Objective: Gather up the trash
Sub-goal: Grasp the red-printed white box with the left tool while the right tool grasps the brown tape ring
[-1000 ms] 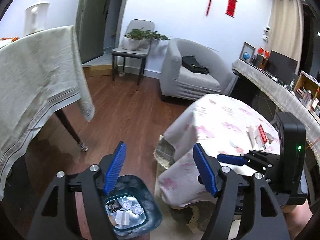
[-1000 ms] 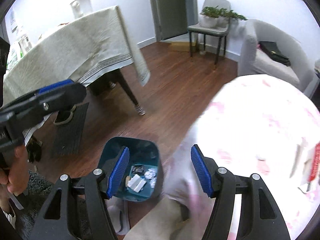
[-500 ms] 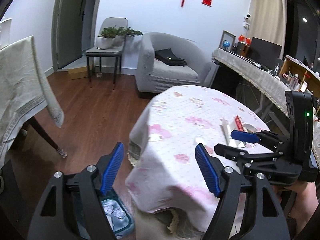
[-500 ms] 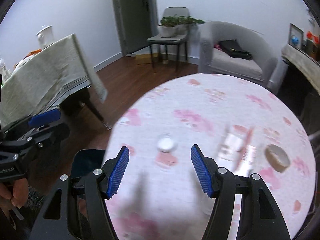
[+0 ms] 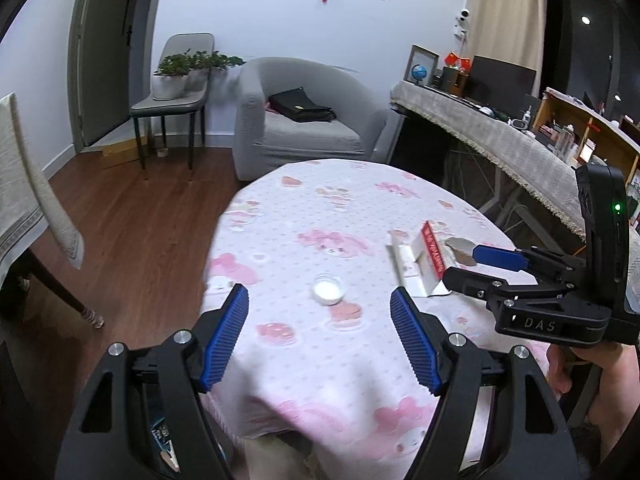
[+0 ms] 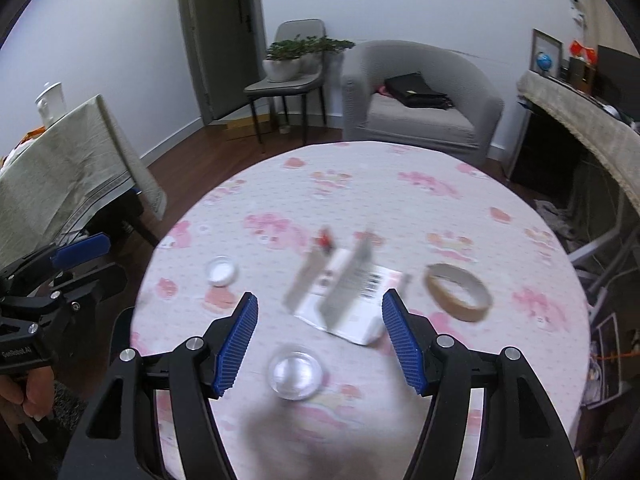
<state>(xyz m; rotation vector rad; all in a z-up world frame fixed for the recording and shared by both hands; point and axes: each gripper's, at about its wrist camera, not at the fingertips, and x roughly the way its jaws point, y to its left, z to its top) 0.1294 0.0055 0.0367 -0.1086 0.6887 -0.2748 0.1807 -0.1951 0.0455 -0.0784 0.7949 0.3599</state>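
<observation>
A round table under a pink patterned cloth (image 5: 320, 216) carries the trash. On it lie a small white lid (image 5: 328, 289) (image 6: 221, 271), a flattened white carton with a red strip (image 5: 420, 256) (image 6: 344, 292), a brown tape roll (image 6: 458, 292) and a clear round lid (image 6: 295, 372). My left gripper (image 5: 318, 295) (image 6: 94, 262) is open over the table's near edge, just short of the white lid. My right gripper (image 6: 320, 299) (image 5: 464, 262) is open above the table, the clear lid lying below and between its fingers (image 6: 240, 336), untouched. Neither holds anything.
A dark bin edge (image 6: 120, 332) shows beside the table on the left. A grey armchair (image 5: 304, 128) with a black bag, a chair with a plant (image 5: 176, 92), a cloth-covered table (image 6: 68, 168) and a long draped counter (image 5: 500, 148) surround the wood floor.
Both views swung from the teal bin on the floor up and right onto the round table. The bin slid out of sight. Both grippers stayed open and empty.
</observation>
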